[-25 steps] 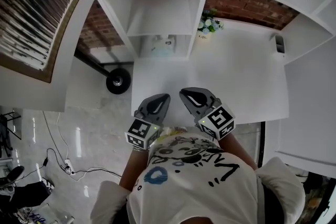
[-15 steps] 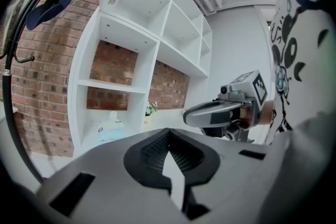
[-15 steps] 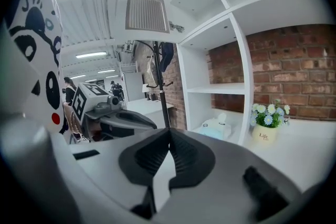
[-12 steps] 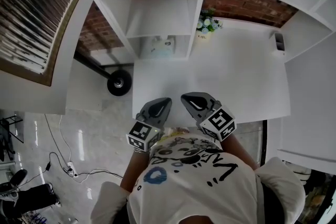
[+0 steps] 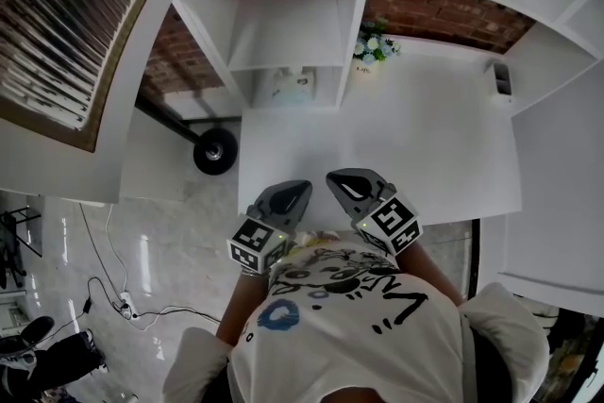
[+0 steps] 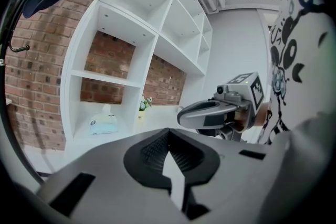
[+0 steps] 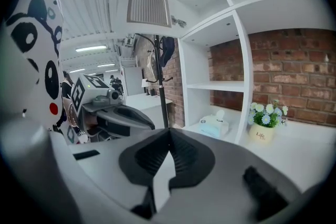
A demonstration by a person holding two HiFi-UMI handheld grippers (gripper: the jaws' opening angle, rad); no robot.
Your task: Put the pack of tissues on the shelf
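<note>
Moved: next to nothing; both grippers stay side by side at the table's (image 5: 425,137) near edge.
Left gripper (image 5: 298,188): jaws pressed together, nothing between them; marker cube at its near end.
Right gripper (image 5: 333,176): jaws likewise closed tip to tip, empty; just right of the left one, not touching.
Tissues (image 5: 293,88): pale blue and white pack with one tissue poking up, in the shelf's (image 5: 283,33) bottom compartment, far left, well apart from both grippers.
Pot (image 7: 262,132): white, with blue and white flowers, just right of the shelf's upright.
Writing: "Life" on the pot; print on the tissues is too small to read.
Wheel (image 5: 215,149): black, on the floor left of the table.
</note>
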